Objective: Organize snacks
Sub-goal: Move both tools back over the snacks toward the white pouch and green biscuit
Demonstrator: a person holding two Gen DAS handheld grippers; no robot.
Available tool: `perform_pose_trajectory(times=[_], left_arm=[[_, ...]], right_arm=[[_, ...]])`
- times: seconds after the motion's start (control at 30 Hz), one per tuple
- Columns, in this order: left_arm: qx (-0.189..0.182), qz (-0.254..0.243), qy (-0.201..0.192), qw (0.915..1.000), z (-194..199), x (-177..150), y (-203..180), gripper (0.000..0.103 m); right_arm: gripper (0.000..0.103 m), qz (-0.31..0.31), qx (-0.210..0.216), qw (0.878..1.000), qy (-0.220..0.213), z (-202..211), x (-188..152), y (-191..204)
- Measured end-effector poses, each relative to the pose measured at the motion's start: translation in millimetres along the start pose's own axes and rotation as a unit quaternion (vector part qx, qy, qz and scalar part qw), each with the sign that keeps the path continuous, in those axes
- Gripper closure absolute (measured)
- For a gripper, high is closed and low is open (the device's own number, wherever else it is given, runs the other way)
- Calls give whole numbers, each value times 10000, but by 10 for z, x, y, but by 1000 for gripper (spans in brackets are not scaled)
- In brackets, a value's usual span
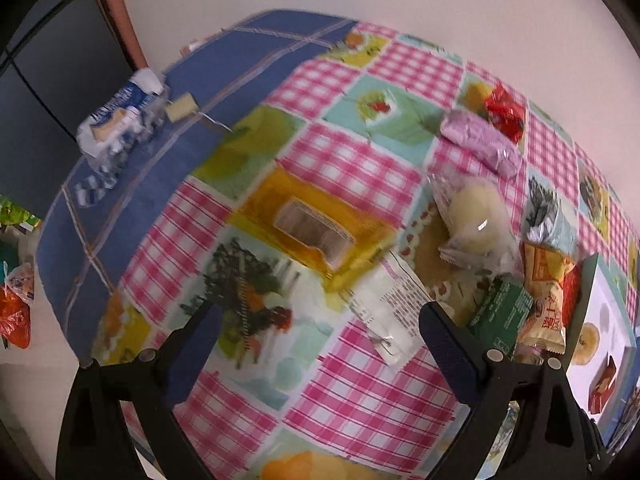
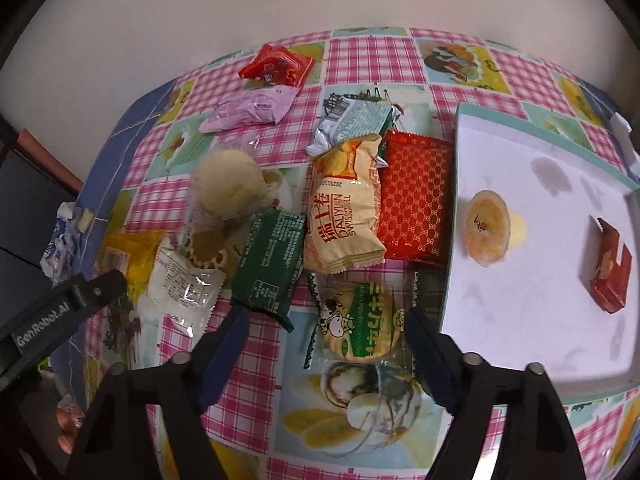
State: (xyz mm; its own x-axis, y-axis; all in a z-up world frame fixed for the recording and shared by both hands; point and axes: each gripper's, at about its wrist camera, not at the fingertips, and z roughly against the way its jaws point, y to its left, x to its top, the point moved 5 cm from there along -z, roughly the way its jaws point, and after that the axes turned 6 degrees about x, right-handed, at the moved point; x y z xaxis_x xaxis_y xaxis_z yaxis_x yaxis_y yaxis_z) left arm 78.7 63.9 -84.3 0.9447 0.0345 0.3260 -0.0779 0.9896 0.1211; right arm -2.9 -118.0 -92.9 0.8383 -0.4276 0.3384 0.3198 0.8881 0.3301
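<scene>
Several wrapped snacks lie on the patchwork tablecloth (image 2: pixel 360 64). My right gripper (image 2: pixel 326 330) is open above a clear pack with a cow picture (image 2: pixel 356 324), the pack between its fingers. Beside it lie a dark green pack (image 2: pixel 270 260), a cream Swiss roll pack (image 2: pixel 344 216), a red pack (image 2: pixel 416 196) and a round bun (image 2: pixel 228 188). A white tray (image 2: pixel 540 280) at the right holds a jelly cup (image 2: pixel 486 228) and a small red box (image 2: pixel 610 268). My left gripper (image 1: pixel 320 320) is open above the cloth, near a white sachet (image 1: pixel 388 312) and a yellow pack (image 1: pixel 316 224).
A crumpled blue-white wrapper (image 1: pixel 120 120) lies on the blue cloth border at the far left. A pink pack (image 2: pixel 248 110), a red pack (image 2: pixel 276 66) and a silver-green pack (image 2: pixel 352 120) lie at the back. The wall stands behind the table. Bags (image 1: pixel 14 308) lie on the floor left.
</scene>
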Motion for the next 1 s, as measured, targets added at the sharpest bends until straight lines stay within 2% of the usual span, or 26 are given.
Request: perform_pose_trajectory(times=[0.13,0.2,0.6,1.0], left_arm=[[-39,-59,254,9997,-143,-29,-123,4],[-89,-93,354,9993,-202,-36,-187,4],[-324,-238,599,9974,-442,-36,-506,4],[-398,-56,719,9966,-639,-30,-559,4]], right_arm=[[32,-135,-53,9998,109,-72,7,-92],[40,-192,-107,9996,169,-105,7,-151],[41,-18,-219,9994,249,-161,10,-132],[42,-12,276,9987,417,-196,-37,-9]])
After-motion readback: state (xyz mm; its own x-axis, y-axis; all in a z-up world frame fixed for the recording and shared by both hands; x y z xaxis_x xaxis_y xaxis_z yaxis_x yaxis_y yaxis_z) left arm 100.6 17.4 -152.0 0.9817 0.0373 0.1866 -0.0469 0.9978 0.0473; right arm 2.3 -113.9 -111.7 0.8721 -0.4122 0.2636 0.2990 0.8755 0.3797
